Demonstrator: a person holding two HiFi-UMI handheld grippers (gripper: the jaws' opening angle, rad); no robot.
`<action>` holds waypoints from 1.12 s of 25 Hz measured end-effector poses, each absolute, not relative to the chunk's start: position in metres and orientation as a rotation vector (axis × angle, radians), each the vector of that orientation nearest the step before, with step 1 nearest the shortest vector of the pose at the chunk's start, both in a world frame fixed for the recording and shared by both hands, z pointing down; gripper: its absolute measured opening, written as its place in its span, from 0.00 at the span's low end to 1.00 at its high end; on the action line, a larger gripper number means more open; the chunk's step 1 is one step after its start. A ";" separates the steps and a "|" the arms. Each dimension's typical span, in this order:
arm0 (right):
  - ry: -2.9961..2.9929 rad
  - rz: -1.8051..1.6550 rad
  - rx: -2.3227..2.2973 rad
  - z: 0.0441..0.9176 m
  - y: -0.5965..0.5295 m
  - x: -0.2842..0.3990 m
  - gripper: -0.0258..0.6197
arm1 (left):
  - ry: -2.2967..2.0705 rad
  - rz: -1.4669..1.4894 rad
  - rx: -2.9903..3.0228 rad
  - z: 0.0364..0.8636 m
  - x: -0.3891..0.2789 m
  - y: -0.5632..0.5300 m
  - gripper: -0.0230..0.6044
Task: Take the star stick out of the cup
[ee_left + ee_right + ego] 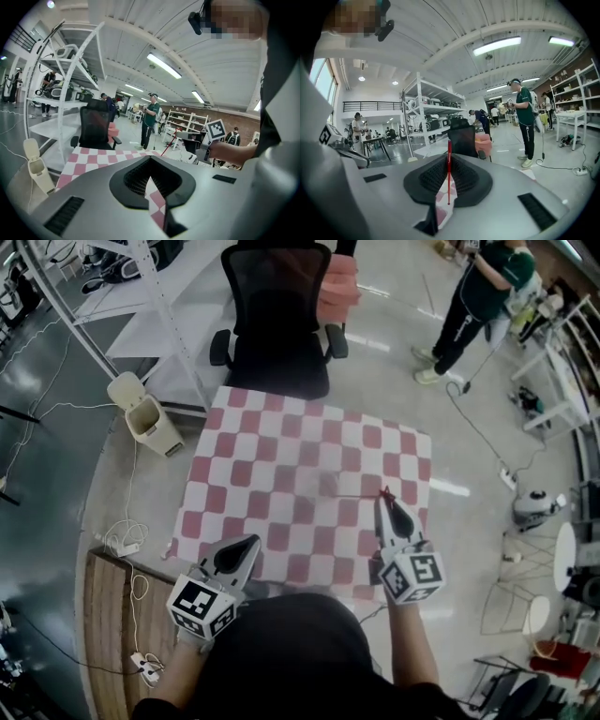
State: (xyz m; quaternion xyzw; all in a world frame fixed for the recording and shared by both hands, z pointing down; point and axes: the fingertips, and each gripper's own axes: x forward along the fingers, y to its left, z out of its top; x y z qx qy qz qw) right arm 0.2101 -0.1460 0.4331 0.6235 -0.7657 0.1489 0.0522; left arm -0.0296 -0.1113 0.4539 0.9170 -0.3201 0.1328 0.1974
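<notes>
A thin red star stick [361, 494] hangs level over the red-and-white checked table [281, 456], its star end at my right gripper [384, 499]. That gripper is shut on the star stick; in the right gripper view the stick [449, 180] stands upright between the closed jaws of the right gripper [449, 159]. The stick's far end points at a faint greyish see-through shape [327, 485] that may be the cup; it is too blurred to tell. My left gripper [251, 544] is shut and empty at the table's near edge, and it shows closed in its own view [150, 164].
A black office chair [277, 324] and a pink seat [339, 287] stand behind the table. A beige bin [145, 418] sits at the far left corner, by a white rack. A person [478, 296] stands at the back right. Cables and a wooden board [108, 634] lie at the left.
</notes>
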 end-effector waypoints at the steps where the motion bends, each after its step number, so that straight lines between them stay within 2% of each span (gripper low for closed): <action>1: -2.327 0.444 1.911 0.428 -0.141 0.210 0.09 | -0.877 0.367 2.578 0.452 -0.027 -0.112 0.10; 18: -2.146 0.454 2.181 0.420 -0.055 0.218 0.09 | -0.477 0.355 2.704 0.452 0.036 -0.111 0.10; 28: -2.054 0.476 2.238 0.428 -0.036 0.223 0.09 | -0.366 0.368 2.734 0.449 0.050 -0.112 0.10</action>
